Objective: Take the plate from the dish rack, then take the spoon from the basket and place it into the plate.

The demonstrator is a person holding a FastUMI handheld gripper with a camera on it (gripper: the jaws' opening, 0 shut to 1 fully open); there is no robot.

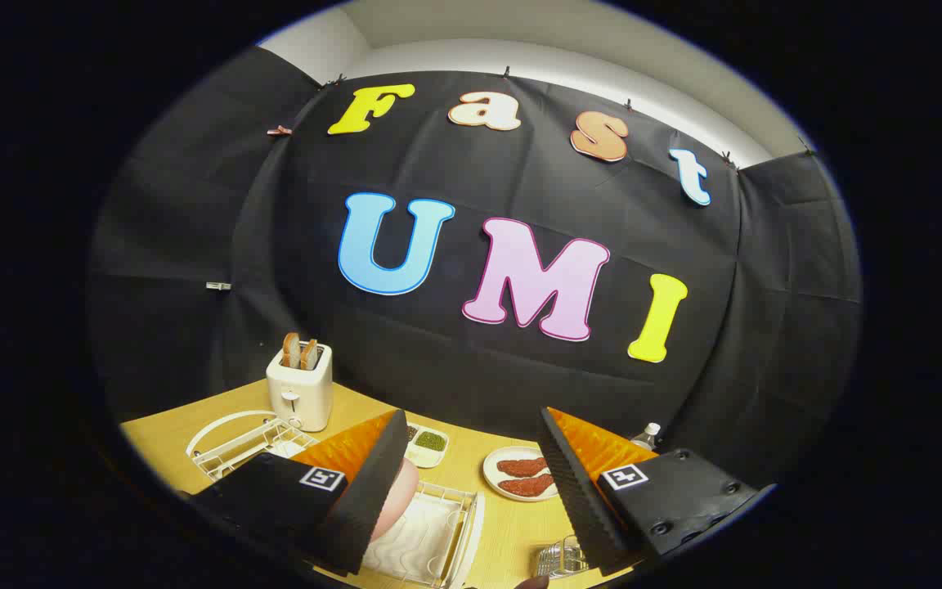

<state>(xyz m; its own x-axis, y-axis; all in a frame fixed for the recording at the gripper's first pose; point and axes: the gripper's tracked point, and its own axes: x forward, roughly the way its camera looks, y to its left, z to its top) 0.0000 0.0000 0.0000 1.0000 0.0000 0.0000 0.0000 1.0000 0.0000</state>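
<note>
The pink plate (399, 495) stands on edge in the white dish rack (438, 532), its rim peeking out just behind the inner face of the left finger, at about seven o'clock from the midpoint of the gripper (471, 483). The jaws are spread wide with nothing between them, so the plate lies below and left of the gap rather than in it. Judging from this, the coming move needs a dip down and leftward to straddle the rim.

The wire basket (562, 559) sits at about five o'clock, by the right finger; any spoon in it is too small to tell. Beyond the fingers lie a plate of meat slices (524, 474), a small divided dish (426, 444) and a toaster (300, 386) on the wooden table (356, 409).
</note>
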